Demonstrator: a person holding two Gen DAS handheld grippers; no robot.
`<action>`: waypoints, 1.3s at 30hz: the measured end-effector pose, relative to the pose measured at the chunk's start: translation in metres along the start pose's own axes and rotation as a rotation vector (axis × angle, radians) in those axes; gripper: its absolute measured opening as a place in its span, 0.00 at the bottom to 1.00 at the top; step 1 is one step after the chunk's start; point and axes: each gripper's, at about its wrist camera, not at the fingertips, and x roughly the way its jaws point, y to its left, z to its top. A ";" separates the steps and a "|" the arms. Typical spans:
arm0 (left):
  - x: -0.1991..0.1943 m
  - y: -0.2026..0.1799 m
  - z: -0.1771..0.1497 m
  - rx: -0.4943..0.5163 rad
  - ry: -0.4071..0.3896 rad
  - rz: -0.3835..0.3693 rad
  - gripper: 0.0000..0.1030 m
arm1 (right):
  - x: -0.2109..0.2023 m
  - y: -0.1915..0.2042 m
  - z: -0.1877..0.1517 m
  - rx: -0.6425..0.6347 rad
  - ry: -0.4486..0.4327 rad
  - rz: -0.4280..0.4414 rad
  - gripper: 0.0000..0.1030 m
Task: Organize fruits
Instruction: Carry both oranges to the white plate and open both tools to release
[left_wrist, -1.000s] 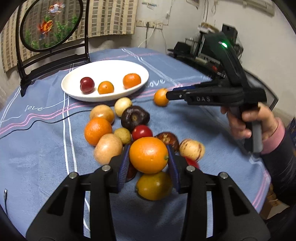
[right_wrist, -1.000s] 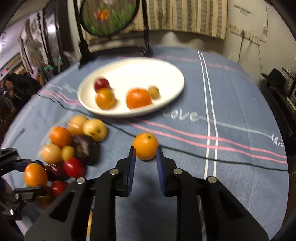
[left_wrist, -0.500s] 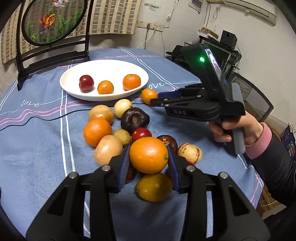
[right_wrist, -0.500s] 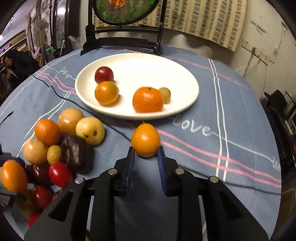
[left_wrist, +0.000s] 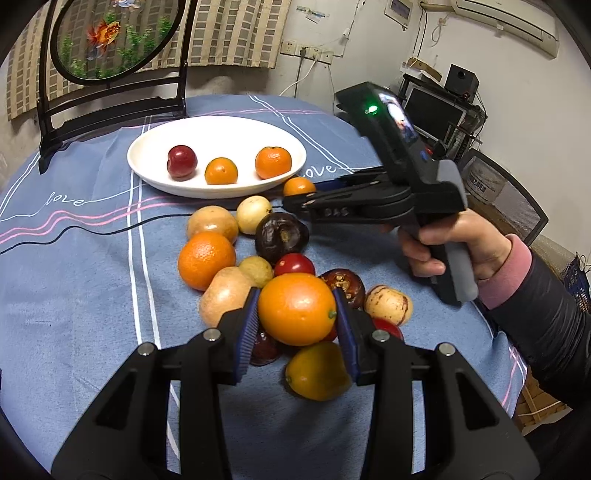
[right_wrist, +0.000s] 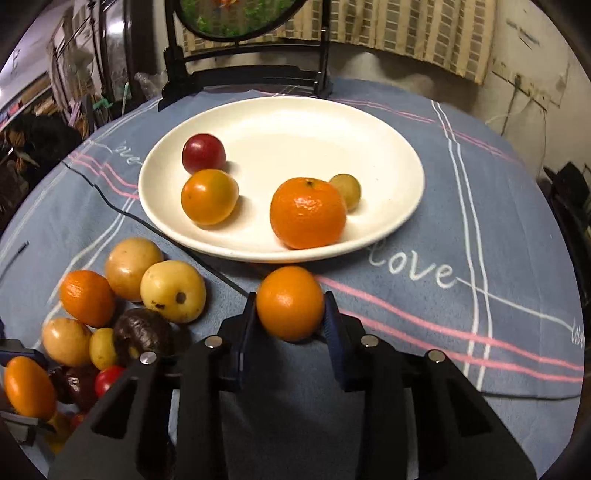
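We take the white plate (right_wrist: 399, 206) as our landmark.

Left gripper (left_wrist: 295, 325): it holds a large orange (left_wrist: 297, 308) firmly between both pads, raised above the loose pile of fruit (left_wrist: 258, 258). The pile lies on the bench on the near side of the plate; the plate is straight ahead of this gripper, beyond the pile, well apart.

Right gripper (right_wrist: 290, 314): a small orange (right_wrist: 290, 302) sits between its pads, just short of the plate's near rim, and the jaws are opening. Contact looks lost on the right pad; we cannot tell whether the small orange rests on the bench or hangs above it.

We judge the coming move to turn on one relation: the plate lies directly forward of the small orange, nearly touching, so the right hand is much the nearer. The fruit is round, with no long axis to align.

Count on the plate: four pieces, namely one red fruit (right_wrist: 203, 153), one small orange-yellow fruit (right_wrist: 208, 197), one tangerine (right_wrist: 308, 212) and one small yellow-brown fruit (right_wrist: 345, 190). Count in the grippers: two. Count in the pile: about eleven, some partly hidden.
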 end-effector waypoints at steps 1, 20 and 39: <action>0.000 0.000 0.000 0.000 0.000 -0.001 0.39 | -0.006 0.000 -0.001 0.014 -0.009 0.009 0.33; 0.004 0.065 0.110 -0.061 -0.093 0.094 0.39 | -0.037 -0.022 0.049 0.167 -0.246 0.030 0.34; 0.060 0.141 0.159 -0.290 -0.056 0.275 0.93 | -0.014 -0.021 0.074 0.186 -0.178 -0.070 0.69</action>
